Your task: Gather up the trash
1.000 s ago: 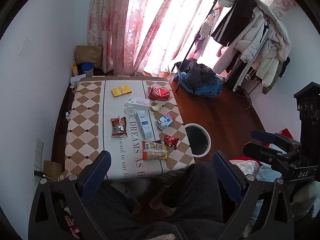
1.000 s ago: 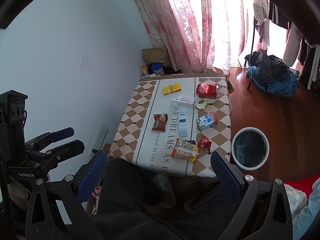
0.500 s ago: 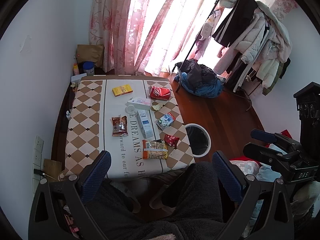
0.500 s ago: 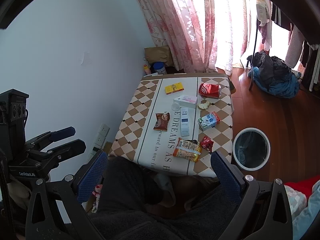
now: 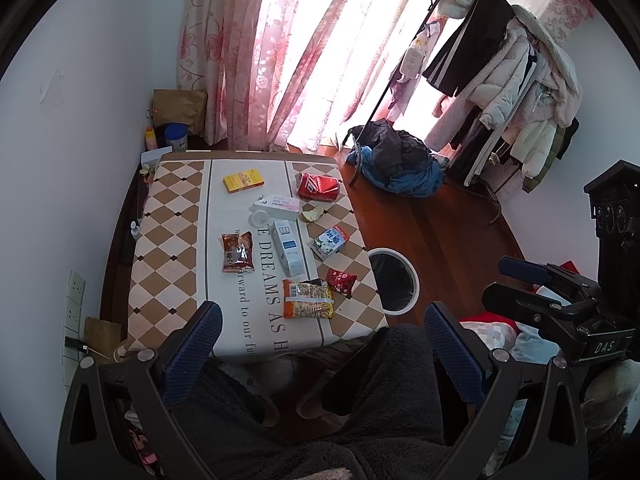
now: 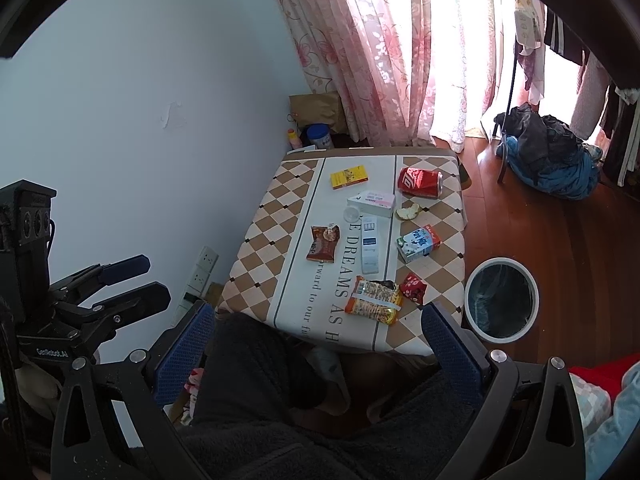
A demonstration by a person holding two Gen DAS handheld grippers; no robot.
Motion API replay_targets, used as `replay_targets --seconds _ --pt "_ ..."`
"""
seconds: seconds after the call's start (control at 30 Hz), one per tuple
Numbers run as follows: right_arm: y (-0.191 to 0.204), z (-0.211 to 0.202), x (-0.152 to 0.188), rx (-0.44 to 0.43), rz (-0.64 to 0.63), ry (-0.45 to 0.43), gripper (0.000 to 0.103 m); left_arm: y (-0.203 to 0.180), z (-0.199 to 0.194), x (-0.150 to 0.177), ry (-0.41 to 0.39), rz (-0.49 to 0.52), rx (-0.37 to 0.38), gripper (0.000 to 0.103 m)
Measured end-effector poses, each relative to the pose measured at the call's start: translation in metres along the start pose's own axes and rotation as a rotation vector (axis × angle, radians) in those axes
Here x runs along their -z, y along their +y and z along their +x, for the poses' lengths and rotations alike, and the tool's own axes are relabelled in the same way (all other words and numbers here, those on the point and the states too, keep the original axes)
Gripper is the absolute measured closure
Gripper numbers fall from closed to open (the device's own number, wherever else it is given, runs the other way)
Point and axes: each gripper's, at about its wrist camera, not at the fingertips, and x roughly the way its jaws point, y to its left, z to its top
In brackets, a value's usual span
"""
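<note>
Left wrist view: both grippers' fingers spread wide, empty, above the tabletop near edge, litter untouched.

We see home room: pink floral curtains, loaded coat rack, clothes heap on wood floor, snack-littered table.

Right gripper at frame bottom, blue-padded fingers spread wide, nothing between them. Left gripper at left edge, parted. Table at centre carries a crushed red can, yellow box, milk carton, brown wrapper, orange snack bag. White-rimmed bin on floor, right of table.
</note>
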Motion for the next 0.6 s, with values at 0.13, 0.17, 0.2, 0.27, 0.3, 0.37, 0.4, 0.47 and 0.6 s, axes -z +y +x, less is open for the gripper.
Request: replay_targets --seconds 0.13,0.17,0.2,0.27,0.3,0.37,0.4,0.47,0.6 --pt "0.0014 0.0015 -0.001 0.002 -0.003 -0.001 0.0 0.0012 0.0004 0.0005 -0.002 0.0 0.001 0.0" --pt "0.0017 0.0012 -0.0007 0.002 -0.005 -0.002 0.0 0.001 0.0001 0.0007 -0.002 0.0 0.001 0.0" --pt "0.0017 0.0003 -0.0006 0.001 -0.005 -0.002 0.0 0.0014 0.0002 0.0006 -0.002 -0.001 0.001 0.0" --pt "0.0023 0.0002 -0.0006 -0.003 -0.007 -0.001 0.0 0.0007 -0.0003 0.0004 -0.003 0.0 0.003 0.0" --pt "0.0026 0.0 -0.0007 -0.002 -0.009 -0.002 0.0 0.0006 -0.0002 0.0 -0.003 0.0 0.001 0.0" --pt "0.0027 -0.0002 -0.0008 -0.003 -0.009 -0.002 0.0 0.0009 -0.0005 0.0002 -0.001 -0.001 0.004 0.0" --pt "0.0032 -0.0003 -0.0011 -0.002 -0.008 -0.001 0.0 0.0012 -0.0003 0.0003 -0.002 -0.002 0.004 0.0" --pt "0.003 0.0001 -0.0008 0.0 -0.01 -0.001 0.0 -0.0008 -0.0016 0.0001 0.0 0.0 0.004 0.0" --pt "0.003 0.0004 -0.0002 0.001 -0.01 -0.001 0.0 -0.0015 -0.0022 0.0008 -0.002 -0.002 0.004 0.0"
